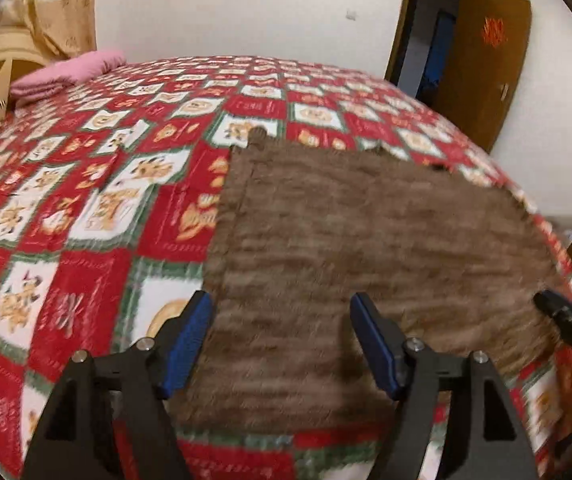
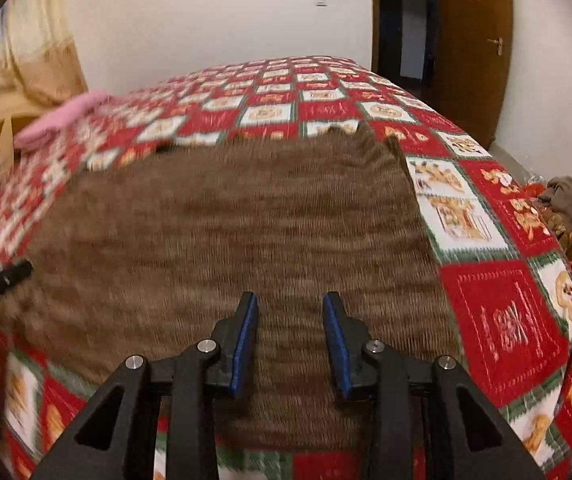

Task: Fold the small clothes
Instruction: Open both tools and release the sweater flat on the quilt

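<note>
Patterned bedspread: brown striped garment flat.

A knitted garment lies spread flat on the bed, near its front edge. Behind the garment, at the bed's far left corner, rests a folded cloth. Right of the garment, off the bed, lies a crumpled garment; behind it stands a door.

White wall, brown door, perhaps curtain, patchwork bed
</note>
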